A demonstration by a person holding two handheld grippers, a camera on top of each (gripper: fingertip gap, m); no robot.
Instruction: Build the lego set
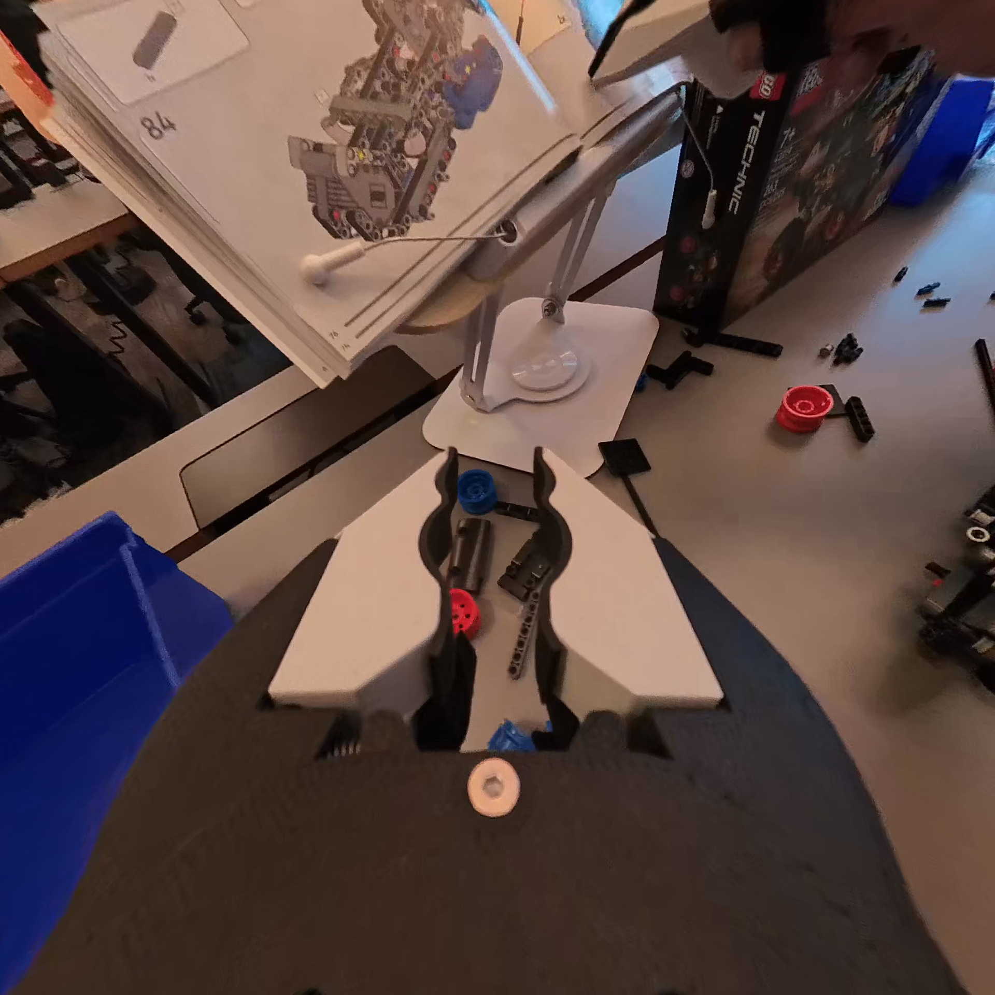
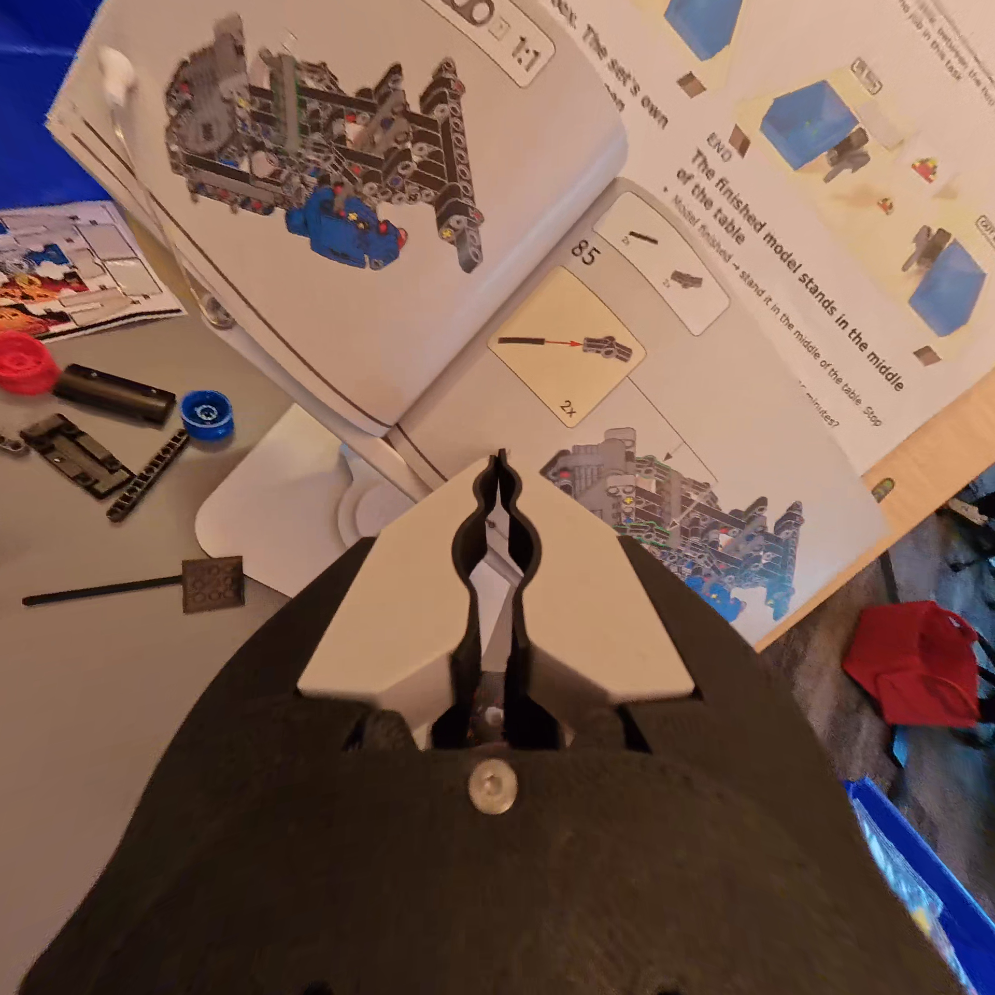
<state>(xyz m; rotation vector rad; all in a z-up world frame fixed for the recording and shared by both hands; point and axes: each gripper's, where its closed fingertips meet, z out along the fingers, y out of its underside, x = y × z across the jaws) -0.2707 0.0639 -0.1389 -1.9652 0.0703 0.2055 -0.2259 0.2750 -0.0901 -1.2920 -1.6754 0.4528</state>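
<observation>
Lego pieces: loose plastic lego pieces lie on the grey worktop point(image 1: 754, 565), just in front of the white flat base of the book stand point(image 1: 538, 425).
Book: an open white instruction booklet point(image 1: 242, 177) sits tilted on that stand, above the base.
Left gripper: the left gripper point(image 1: 495, 457) hangs over the pieces in front of the base. Its two sides are apart and it holds nothing.
Under the left gripper: a small round blue wheel hub point(image 1: 476, 491) lies closest to the base. A short black tube piece point(image 1: 474, 552), a small round red wheel hub point(image 1: 464, 614) and a long thin black beam with holes point(image 1: 527, 630) lie farther from the base.
Long way: the beam points from the base back toward the left gripper, so the gripper would grab it across its thin sides.
Right gripper: the right gripper point(image 2: 500, 457) is up by the booklet, above the base. Its tips are pressed together. I cannot see anything held in it.
Nearer one: I think the left gripper is nearer to the pieces, so it looks best placed to pick one.
Half-built model: a dark, part-made model point(image 1: 964, 603) sits far to the right of the base.
Box: the dark cardboard set box point(image 1: 780, 177) stands behind and to the right of the base.
</observation>
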